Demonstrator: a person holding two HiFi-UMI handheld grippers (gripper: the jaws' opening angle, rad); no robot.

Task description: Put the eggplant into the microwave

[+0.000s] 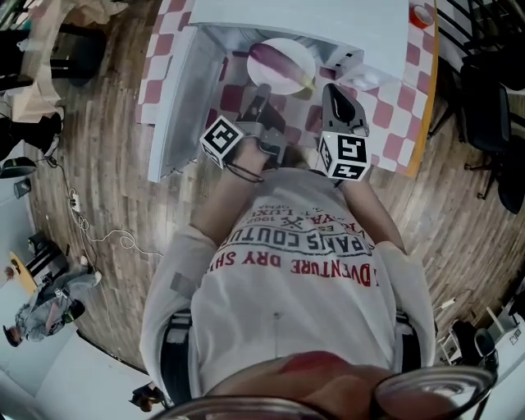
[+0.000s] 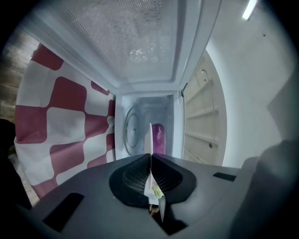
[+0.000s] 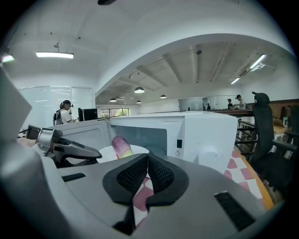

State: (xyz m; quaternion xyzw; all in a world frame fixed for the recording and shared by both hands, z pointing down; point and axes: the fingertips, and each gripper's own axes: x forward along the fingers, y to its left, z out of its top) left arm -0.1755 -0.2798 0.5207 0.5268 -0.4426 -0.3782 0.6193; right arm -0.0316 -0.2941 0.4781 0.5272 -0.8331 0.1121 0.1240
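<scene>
Pinching the rim of the white plate (image 1: pixel 297 46) that carries the eggplant (image 1: pixel 280 65), the left gripper (image 1: pixel 261 97) holds it just in front of the microwave's (image 1: pixel 328 18) open mouth, with the door (image 1: pixel 175 98) swung wide at the microwave's side. The right gripper (image 1: pixel 330 90), jaws pressed together on nothing, hangs near the microwave's front. Opening up and lifting the load look done; what is left, as I judge it, is sliding the plate into the microwave, letting go and probably shutting the door.

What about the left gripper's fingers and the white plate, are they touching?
Touching. The left gripper view shows the left gripper shut on the plate rim, seen edge-on between its fingers.
</scene>
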